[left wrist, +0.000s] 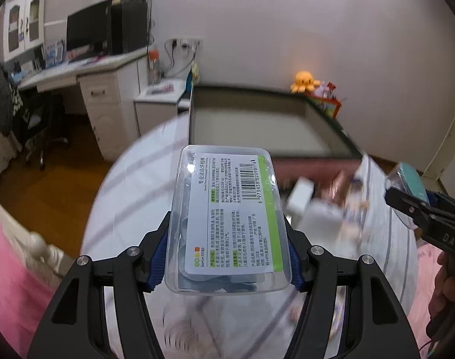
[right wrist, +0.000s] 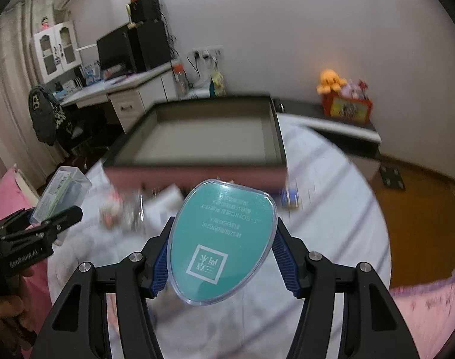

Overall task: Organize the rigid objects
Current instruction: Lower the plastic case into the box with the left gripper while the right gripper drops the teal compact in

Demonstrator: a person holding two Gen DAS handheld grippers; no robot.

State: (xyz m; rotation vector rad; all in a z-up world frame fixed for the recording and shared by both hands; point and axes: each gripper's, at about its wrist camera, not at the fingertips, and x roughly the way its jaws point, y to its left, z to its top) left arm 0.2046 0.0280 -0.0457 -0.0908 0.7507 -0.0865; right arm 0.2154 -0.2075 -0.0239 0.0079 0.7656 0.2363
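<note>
Left tool pinching clear floss box by smooth sidewalls, aloft over bed: slip risk | right tool pinching teal oval case on curved edges: may squirt out before tray.

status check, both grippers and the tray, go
Left gripper shut on clear floss box. Right gripper shut on teal case. Open tray ahead, path clear.

Small items below the tray — motion-blurred; unidentifiable.
</note>
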